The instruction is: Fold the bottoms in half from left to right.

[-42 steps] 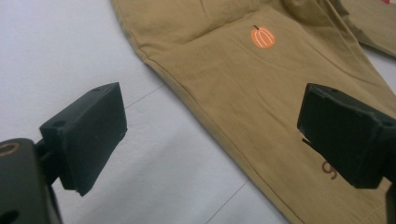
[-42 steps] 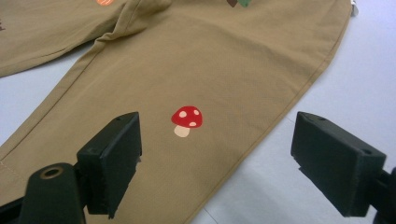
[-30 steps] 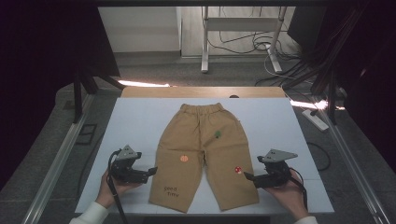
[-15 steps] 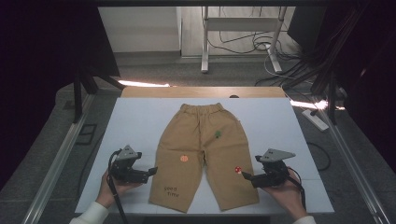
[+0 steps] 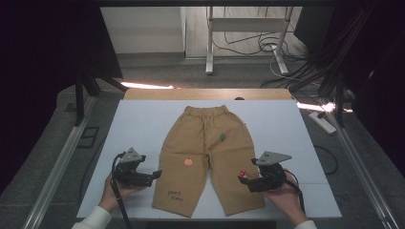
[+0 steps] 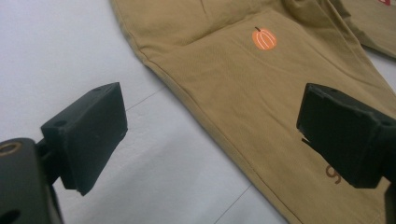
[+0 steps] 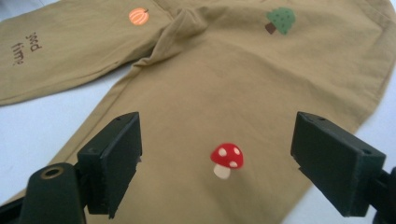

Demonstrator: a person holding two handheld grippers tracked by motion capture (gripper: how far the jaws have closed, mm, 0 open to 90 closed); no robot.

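Tan trousers [image 5: 210, 157] lie flat, legs spread.

High view: fixed above person's side, looks forward and down over whole white table [image 5: 143, 129], far off. Left gripper view: low, close, looks along own black jaws at outer seam of tan cotton shorts [image 6: 243, 93] leg. Right gripper view: low, close over other leg. All three views share orange pumpkin print [image 5: 189, 161].
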